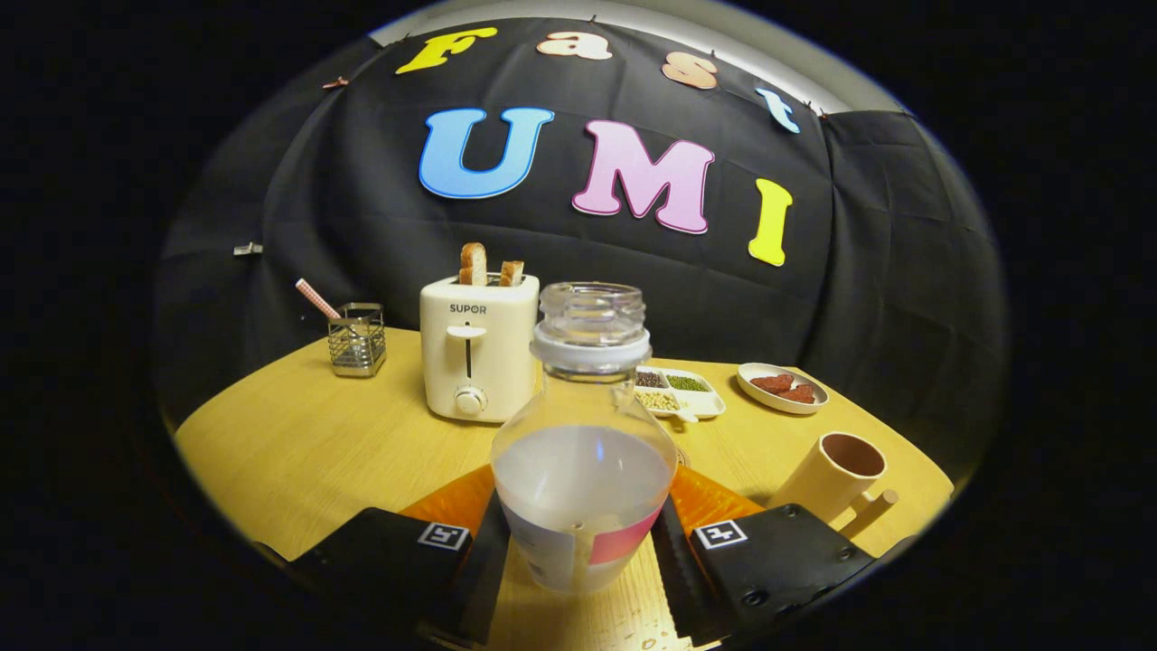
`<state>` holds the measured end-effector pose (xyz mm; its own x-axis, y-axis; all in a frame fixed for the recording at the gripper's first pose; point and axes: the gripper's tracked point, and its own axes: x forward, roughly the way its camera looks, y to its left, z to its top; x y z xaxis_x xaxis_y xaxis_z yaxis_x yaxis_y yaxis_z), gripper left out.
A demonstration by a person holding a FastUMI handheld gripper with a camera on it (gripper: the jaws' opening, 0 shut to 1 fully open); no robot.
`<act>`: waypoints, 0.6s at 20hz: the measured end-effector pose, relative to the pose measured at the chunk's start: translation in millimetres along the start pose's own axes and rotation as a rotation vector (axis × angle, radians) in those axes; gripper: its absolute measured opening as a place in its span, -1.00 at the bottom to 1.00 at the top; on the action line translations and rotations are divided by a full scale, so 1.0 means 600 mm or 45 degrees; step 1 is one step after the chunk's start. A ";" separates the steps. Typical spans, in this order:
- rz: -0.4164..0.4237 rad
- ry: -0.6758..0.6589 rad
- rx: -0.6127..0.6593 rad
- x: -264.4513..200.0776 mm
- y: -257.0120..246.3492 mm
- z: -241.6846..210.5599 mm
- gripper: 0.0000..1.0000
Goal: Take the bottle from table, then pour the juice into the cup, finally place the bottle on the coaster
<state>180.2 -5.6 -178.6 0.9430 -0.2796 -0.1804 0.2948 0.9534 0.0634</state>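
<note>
Toaster (477, 354) marking: the brand word "SUPOR" is printed in dark capitals on the front face, just above the lever slot.
Left finger tag: a small square black-and-white coded marker is fixed on the body of the hand-held gripper (578, 542); no plain character can be made out on it.
Right finger tag: a like square coded marker is fixed on the other side; its pattern is not legible as text.
Bottle (583, 470) label: a white and pink label is seen low on the body, between the fingers; no wording on it can be read.
Toaster dial: marks around the knob are too small to be read.
</note>
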 end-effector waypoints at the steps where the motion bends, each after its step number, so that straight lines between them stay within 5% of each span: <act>1: -0.005 -0.005 0.044 -0.002 -0.007 0.008 0.47; 12: -0.048 0.035 0.725 0.001 -0.064 0.076 0.46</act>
<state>176.8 -47.4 -136.3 0.9281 -0.3021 -0.2178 0.3722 0.7295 0.5738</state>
